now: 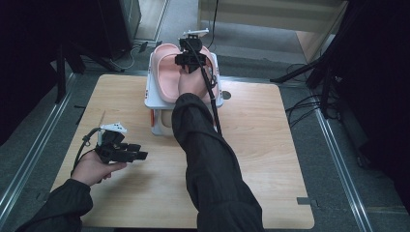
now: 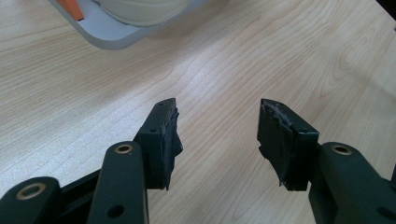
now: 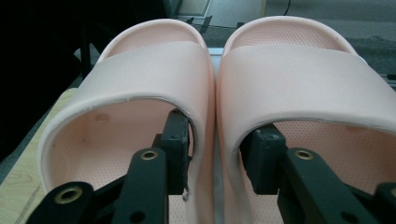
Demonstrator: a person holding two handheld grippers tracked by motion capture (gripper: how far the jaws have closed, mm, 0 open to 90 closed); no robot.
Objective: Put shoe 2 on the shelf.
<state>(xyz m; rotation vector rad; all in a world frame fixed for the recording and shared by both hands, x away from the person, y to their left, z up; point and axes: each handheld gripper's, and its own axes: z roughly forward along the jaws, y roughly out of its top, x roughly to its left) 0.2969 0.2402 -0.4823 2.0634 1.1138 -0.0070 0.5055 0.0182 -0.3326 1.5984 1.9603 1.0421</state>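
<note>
- The wooden table (image 1: 145,193) takes up the middle of the high view, pale and grained, with dark floor around it.
- A white rack (image 1: 151,92) stands at the far middle of the table; an orange part shows low on its left side.
- Two pink slippers lie side by side on top of the rack, toes pointing away from the person: the left slipper (image 3: 140,79) and the right slipper (image 3: 299,70), their inner walls touching or nearly so.
- The right gripper (image 3: 217,158) reaches over the rack from the near side. One jaw sits inside each slipper, under its strap, so the two adjoining inner walls lie between the jaws. The jaws stand partly apart; I cannot tell whether the pads press on the walls.
- The left gripper (image 2: 217,140) hovers low over bare wood at the near left of the table, well apart from the rack, jaws wide apart with nothing between them.
</note>
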